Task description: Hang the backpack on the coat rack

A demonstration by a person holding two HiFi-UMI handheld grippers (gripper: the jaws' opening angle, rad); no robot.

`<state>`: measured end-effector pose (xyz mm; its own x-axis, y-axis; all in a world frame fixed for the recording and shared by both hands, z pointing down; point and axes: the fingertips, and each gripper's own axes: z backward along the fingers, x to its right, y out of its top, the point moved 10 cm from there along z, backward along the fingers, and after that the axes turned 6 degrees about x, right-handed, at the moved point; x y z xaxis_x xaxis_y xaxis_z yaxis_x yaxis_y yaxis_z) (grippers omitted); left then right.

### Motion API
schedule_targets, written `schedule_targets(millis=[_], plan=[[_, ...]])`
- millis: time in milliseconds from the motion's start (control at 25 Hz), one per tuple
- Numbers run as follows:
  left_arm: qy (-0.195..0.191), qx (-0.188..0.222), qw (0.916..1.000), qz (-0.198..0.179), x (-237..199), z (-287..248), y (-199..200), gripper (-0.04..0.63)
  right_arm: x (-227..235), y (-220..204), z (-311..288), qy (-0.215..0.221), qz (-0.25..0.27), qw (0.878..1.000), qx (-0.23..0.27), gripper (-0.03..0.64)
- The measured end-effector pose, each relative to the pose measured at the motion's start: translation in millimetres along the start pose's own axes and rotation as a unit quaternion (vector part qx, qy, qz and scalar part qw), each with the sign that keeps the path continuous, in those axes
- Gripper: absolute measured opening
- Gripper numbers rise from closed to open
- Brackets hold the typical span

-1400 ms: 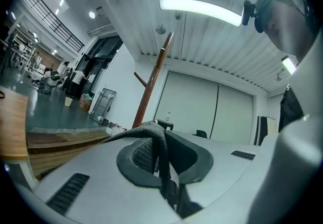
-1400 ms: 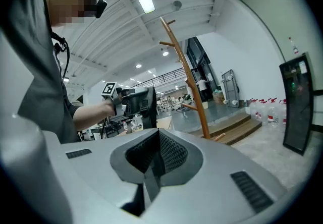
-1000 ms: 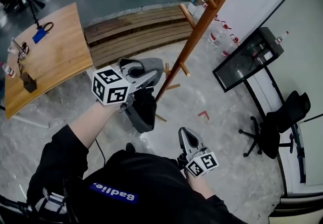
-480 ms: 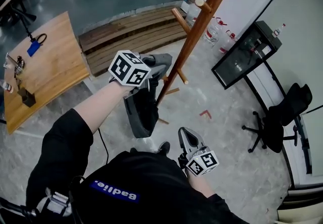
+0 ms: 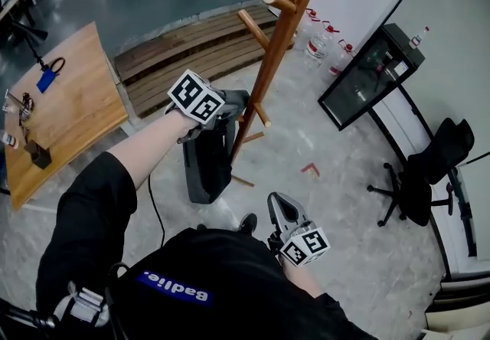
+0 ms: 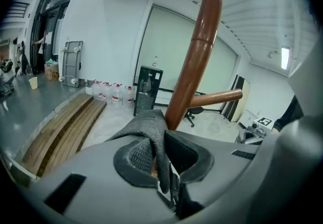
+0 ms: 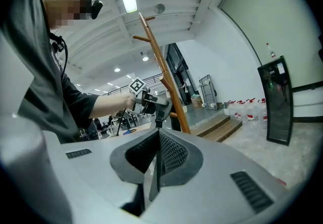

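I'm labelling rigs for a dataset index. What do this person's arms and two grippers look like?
The left gripper and right gripper are grey plastic shells with dark ribbed pads, each carrying a white cube printed with black square markers. The person wears a black short-sleeved top with a blue patch bearing white lettering.

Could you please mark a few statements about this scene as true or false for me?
1. The left claw is shut on the backpack's grey strap. True.
2. The backpack hangs from a peg of the coat rack. False: it dangles from the left claw, beside the pole.
3. The right claw grips a bottle. False: it is shut on nothing.
4. A black office chair stands at the right of the head view. True.
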<state>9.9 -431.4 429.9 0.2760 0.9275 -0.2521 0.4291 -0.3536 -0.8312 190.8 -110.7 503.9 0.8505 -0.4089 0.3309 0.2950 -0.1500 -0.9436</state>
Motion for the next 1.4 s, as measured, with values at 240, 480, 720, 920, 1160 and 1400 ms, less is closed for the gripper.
schedule_targets(millis=[240,480,720,920,1160,1400], plan=[[0.013,-0.035,0.9992,-0.012,2.1,-12.1,-14.6,0.089,14.7,3.9,4.2,0.001,-0.003,1.000,0.000,0.006],[0.026,-0.120,0.9900,-0.070,6.4,-27.4,-37.8,0.240,20.8,5.9,0.5,0.015,-0.006,1.000,-0.004,0.006],[0.037,-0.059,0.9964,-0.048,1.1,-23.1,-50.6,0.296,20.8,4.4,-1.1,0.024,-0.008,1.000,-0.013,0.006],[0.046,0.031,0.9977,-0.040,6.8,-11.8,-68.4,0.301,16.9,2.4,-1.9,0.019,-0.004,1.000,-0.025,0.006],[0.093,0.118,0.9879,-0.038,27.4,15.6,-92.0,0.299,7.1,10.2,-13.0,0.033,0.010,0.999,-0.016,0.006],[0.148,0.225,0.9627,0.026,105.0,37.5,-123.0,0.298,12.4,15.8,17.9,0.074,0.017,0.997,-0.014,0.006]])
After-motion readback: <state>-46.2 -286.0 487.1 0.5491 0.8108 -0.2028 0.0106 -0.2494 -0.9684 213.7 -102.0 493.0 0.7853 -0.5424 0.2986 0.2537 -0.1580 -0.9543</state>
